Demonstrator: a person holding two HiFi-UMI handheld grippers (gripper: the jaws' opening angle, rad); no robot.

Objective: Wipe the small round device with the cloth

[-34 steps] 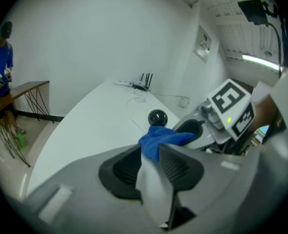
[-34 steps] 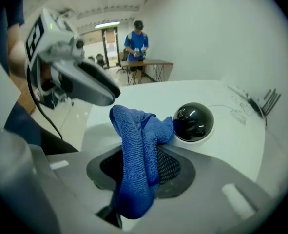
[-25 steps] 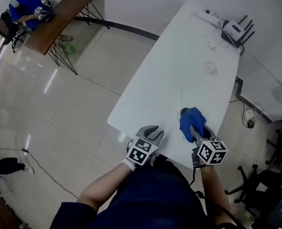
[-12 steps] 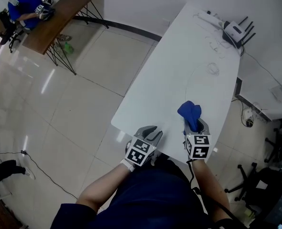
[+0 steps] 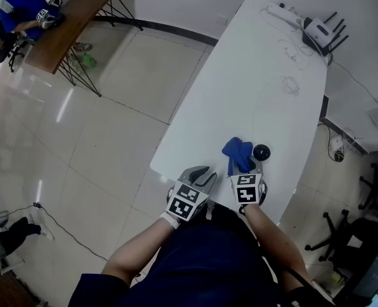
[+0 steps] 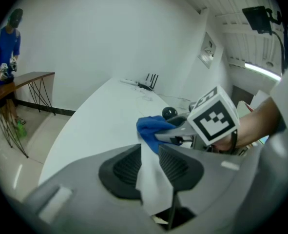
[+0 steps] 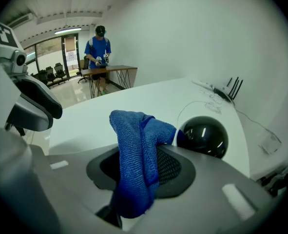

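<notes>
Has drawn the right gripper [image 5: 243,171] back and down toward the near end of the table [image 5: 252,75] since a second ago, taking the cloth [image 5: 237,153] off the device [image 5: 261,151]. Leaves the device uncovered, close to the table's right edge at that near end, just to the right of the cloth. Clamps the cloth between the right jaws, a blue wad standing up past the tips. Keeps the left gripper [image 5: 200,176] at the near edge much as before, jaws a little apart and empty. Reads as a break between strokes or a re-aim (no telling how clean the device is yet). Probably calls for another pass over it.

Right gripper view: gives the device as a glossy black dome right behind the cloth, touching or nearly so, without settling which. Head view: reduces it to a small dark dot, yet fixes it against the table's edges. Left gripper view: shows bare table through its own narrow jaw gap, and catches the right gripper side-on with the cloth pinched in it.
</notes>
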